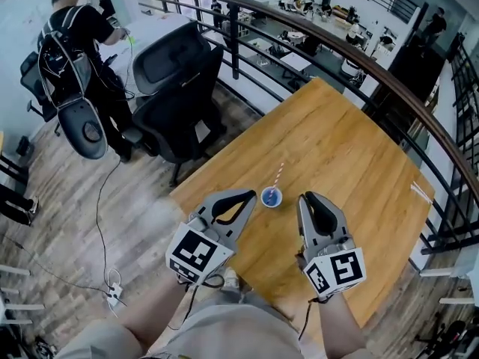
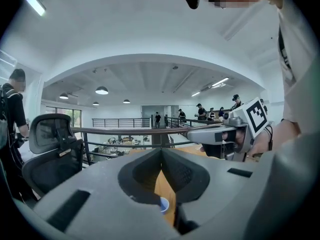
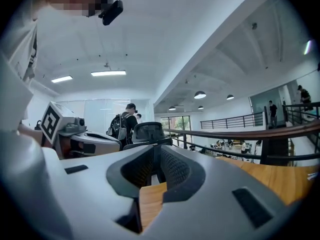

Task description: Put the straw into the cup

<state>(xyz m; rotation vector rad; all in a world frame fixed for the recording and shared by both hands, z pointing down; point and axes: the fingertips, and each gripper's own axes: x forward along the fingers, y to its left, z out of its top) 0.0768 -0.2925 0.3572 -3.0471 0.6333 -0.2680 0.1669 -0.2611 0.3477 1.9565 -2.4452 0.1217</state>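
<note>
So as far as we can judge, the job's basically done. The blue cup (image 1: 271, 197) stands upright on the wooden table (image 1: 329, 133), and the striped straw (image 1: 278, 173) sits in it, leaning up and away from us. The cup also peeks out just under the left jaws in the left gripper view (image 2: 164, 204).

Neither tool has anything in it. The left gripper (image 1: 249, 195) has its jaw tips pressed together with nothing between them, and the right gripper (image 1: 305, 197) is the same: tips meeting, only bare tabletop behind. Both hang up near us, one on each side of the cup and clear of it, not touching the cup or the straw.

Next move, we reckon, is just to pull both hands back without clipping the straw. It's the tall, tippy bit, and a light cup like that probably goes over easily.

Room-wise, the cup sits fairly near the table edge closest to us, so a nudge toward us is the risky direction. Beyond it there's lots of open wood. An office chair (image 1: 179, 88) stands off the table's left edge, and a curved railing (image 1: 299, 28) runs behind the far side, both well apart from the cup. There are a couple of pale sticks at the table's right edge (image 1: 420, 193), too small for us to tell what they are.
</note>
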